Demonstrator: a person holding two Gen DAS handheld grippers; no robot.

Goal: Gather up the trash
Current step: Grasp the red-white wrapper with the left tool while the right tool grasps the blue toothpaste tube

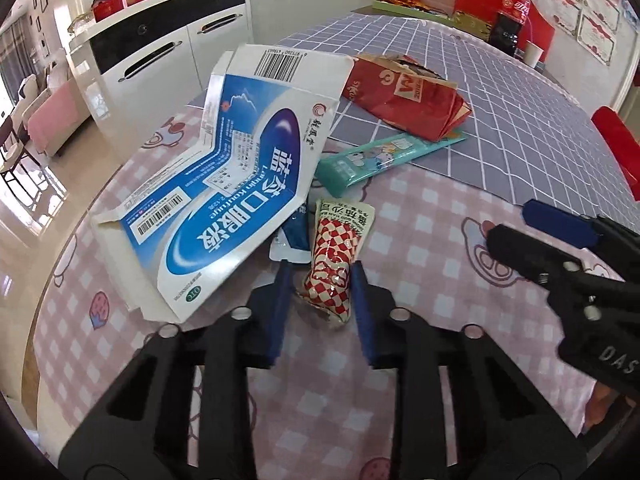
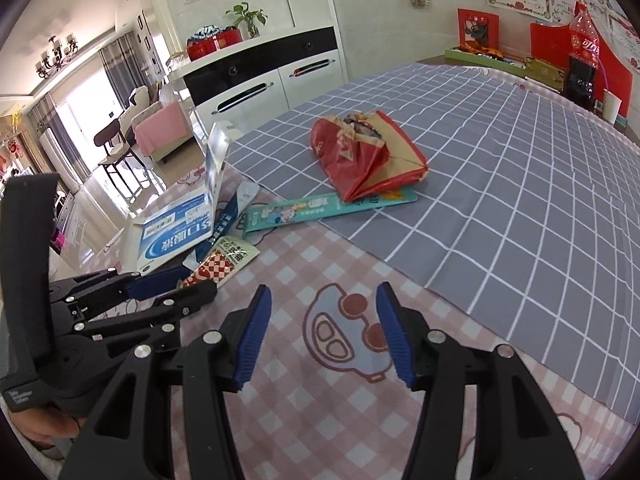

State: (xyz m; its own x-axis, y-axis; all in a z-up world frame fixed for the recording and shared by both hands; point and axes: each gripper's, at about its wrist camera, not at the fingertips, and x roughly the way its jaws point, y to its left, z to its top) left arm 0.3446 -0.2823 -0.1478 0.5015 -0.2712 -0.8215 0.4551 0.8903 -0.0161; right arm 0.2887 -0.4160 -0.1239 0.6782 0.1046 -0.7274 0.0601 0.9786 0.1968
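A red-and-white checked sauce packet [image 1: 338, 262] lies on the pink checked tablecloth [image 1: 420, 248], between the fingers of my left gripper [image 1: 320, 268]. The jaws stand open on either side of it, the pads close to its edges. A flattened blue-and-white medicine box [image 1: 224, 184] rests to its left, tilted up. A small blue sachet [image 1: 294, 236] lies under the box edge. A teal wrapper [image 1: 384, 158] and a crumpled red paper bag [image 1: 404, 96] lie farther back. My right gripper [image 2: 324, 308] is open and empty over the cloth; it shows in the left wrist view [image 1: 532, 220].
A grey checked cloth [image 2: 520, 184] covers the far half of the table. A cola bottle [image 2: 582, 60], a white cup [image 2: 612, 106] and red boxes stand at the far edge. A white-and-black cabinet [image 2: 272, 76] stands beyond the table's left side.
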